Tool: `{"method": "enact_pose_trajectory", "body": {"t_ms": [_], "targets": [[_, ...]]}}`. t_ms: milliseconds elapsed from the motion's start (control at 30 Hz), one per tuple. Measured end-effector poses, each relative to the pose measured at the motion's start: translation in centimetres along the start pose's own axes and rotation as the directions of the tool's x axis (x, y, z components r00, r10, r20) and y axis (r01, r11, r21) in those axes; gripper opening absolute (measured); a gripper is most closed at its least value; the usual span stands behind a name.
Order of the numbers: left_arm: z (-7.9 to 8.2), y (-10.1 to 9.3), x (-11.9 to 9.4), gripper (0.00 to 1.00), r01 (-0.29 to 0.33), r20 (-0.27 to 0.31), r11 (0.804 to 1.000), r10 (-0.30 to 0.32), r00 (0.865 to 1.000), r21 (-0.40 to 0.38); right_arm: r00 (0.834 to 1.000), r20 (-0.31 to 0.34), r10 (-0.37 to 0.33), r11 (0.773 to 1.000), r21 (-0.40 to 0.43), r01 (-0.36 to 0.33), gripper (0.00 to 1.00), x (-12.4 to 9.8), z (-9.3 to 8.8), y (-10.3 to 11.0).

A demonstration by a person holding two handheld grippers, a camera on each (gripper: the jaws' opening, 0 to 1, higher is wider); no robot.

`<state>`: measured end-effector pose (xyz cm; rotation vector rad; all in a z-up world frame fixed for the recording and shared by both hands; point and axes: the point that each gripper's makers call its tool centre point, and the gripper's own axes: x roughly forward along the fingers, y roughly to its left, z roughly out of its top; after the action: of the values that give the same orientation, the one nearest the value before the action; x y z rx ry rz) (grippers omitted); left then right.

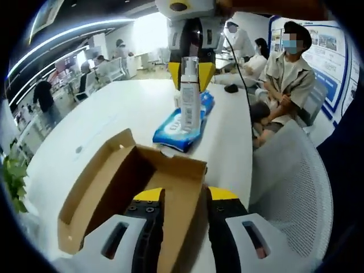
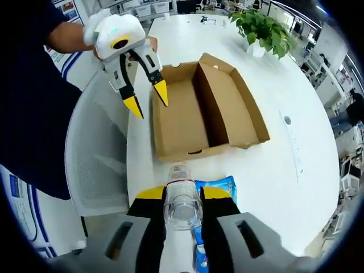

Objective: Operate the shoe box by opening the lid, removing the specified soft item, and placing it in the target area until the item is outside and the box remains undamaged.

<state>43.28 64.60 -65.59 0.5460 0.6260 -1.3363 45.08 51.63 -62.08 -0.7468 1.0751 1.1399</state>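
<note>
The brown cardboard shoe box [image 2: 199,108] lies open on the white table [image 2: 273,170], its lid [image 2: 242,105] folded out flat; the inside looks bare. My left gripper [image 1: 185,196] is open and straddles the box's near wall [image 1: 182,170], one jaw inside and one outside; the right gripper view shows the left gripper [image 2: 148,99] at the box's edge. My right gripper [image 2: 182,196] is shut on a clear bottle [image 2: 182,210] with a white label, held upright above a blue soft pack of wipes [image 1: 182,128] that lies on the table beside the box. The left gripper view shows the right gripper [image 1: 190,74] holding the bottle [image 1: 190,96].
A white mesh chair [image 1: 290,182] stands against the table's side by the box. A potted plant [image 2: 264,28] sits at the table's far end. A small black object [image 1: 230,88] lies farther along the table. A seated person [image 1: 287,74] and others are beyond it.
</note>
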Motion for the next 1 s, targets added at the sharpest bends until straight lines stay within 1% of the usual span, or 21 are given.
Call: {"method": "enact_pose_trajectory", "body": {"t_ms": [167,200,300,400,600,700,800,867,900,1000], "targets": [[1.5,-0.7,1.3,0.28,-0.008,-0.006,1.0,0.008,1.0,0.013,0.999,-0.042,-0.01,1.0,-0.017,0.009,0.19,-0.4,-3.1,-0.6],[1.7,-0.8,1.4,0.28,-0.009,-0.005,1.0,0.009,1.0,0.013,0.999,-0.047,-0.01,1.0,-0.017,0.01,0.19,-0.5,-3.5,-0.8],[2.8,-1.0,2.1,0.28,-0.014,-0.003,1.0,0.014,1.0,0.014,0.998,-0.069,-0.016,1.0,-0.027,0.014,0.19,-0.7,-4.9,-1.3],[3.7,-1.0,3.0,0.28,-0.029,-0.015,0.999,0.029,0.999,0.029,0.993,-0.114,-0.027,0.998,-0.065,0.02,0.19,-0.6,-6.5,-1.8],[5.7,-1.0,4.5,0.27,-0.049,-0.022,0.998,0.05,0.999,0.038,0.991,-0.133,-0.028,0.997,-0.08,0.017,0.19,-0.5,-8.4,-2.6],[6.2,-1.0,5.2,0.28,-0.051,-0.026,0.998,0.052,0.998,0.037,0.99,-0.141,-0.031,0.996,-0.086,0.019,0.19,-0.3,-9.3,-3.0],[6.4,-1.2,5.7,0.27,-0.048,-0.034,0.998,0.049,0.998,0.035,0.989,-0.144,-0.035,0.996,-0.091,0.022,0.19,-0.2,-9.8,-3.5],[6.2,-1.5,6.0,0.27,-0.044,-0.042,0.998,0.045,0.998,0.033,0.988,-0.148,-0.039,0.996,-0.089,0.026,0.19,0.0,-10.1,-4.0],[6.0,-1.7,6.2,0.27,-0.04,-0.048,0.999,0.042,0.998,0.033,0.986,-0.159,-0.042,0.995,-0.095,0.027,0.19,0.1,-10.3,-4.3],[5.5,-1.9,6.4,0.27,-0.039,-0.056,0.999,0.04,0.998,0.023,0.985,-0.166,-0.046,0.995,-0.098,0.03,0.19,0.4,-10.3,-5.2]]}}
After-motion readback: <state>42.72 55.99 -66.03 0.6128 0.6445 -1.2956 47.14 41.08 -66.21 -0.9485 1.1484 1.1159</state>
